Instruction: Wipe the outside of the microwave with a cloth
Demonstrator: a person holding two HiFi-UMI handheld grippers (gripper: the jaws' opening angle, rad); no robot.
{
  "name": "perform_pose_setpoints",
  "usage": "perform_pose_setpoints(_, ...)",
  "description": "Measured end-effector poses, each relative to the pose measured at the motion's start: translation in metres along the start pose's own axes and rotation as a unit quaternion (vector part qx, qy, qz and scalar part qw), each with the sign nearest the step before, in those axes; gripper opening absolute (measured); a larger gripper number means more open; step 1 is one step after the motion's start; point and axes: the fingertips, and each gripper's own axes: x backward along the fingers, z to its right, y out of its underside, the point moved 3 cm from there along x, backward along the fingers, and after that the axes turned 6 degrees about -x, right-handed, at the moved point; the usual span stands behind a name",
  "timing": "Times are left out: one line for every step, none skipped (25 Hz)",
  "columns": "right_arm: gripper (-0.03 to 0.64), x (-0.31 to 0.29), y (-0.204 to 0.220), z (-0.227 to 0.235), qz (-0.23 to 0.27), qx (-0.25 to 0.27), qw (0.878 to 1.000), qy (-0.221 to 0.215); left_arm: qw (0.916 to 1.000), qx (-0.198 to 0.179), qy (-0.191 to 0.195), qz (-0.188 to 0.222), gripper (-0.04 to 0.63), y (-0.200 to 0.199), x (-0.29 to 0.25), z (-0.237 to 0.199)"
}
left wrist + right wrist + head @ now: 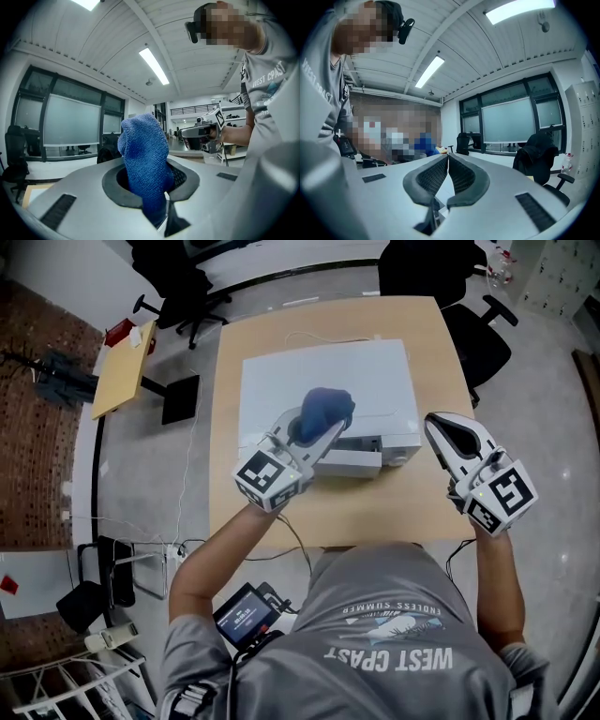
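**benchrat:** Which way is the microwave [328,390] sitting, and where's the cloth?

**wipe_guy:** From the head view the white microwave sits in the middle of the bench [246,517], long axis running 9 to 3 o'clock. A narrow strip of its front shows along the 6 o'clock edge, facing the person. The blue cloth [324,411] is bunched up over the top panel, close to that 6 o'clock edge. Can't tell if it's actually touching the top.

**benchrat:** And who's got it?

**wipe_guy:** The left gripper [319,433]. Its jaws are clamped on the cloth, and the wad pokes out past the tips toward 1 o'clock. In the left gripper view the cloth [143,157] stands straight up at 12 from between the jaws.

**benchrat:** Other hand?

**wipe_guy:** The right gripper [439,426] is off the microwave's 3 o'clock side, not touching it, tips aimed at around 11. Its jaws are pressed together with nothing in them.
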Motion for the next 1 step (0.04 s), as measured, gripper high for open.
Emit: perform_pose_setpoints(0.025,0.0062,-0.0001,0.0025,0.0,0.0,1.0,-0.001,1.0,0.0,0.0,-0.001,0.079,-0.0019,-0.0038,0.0057)
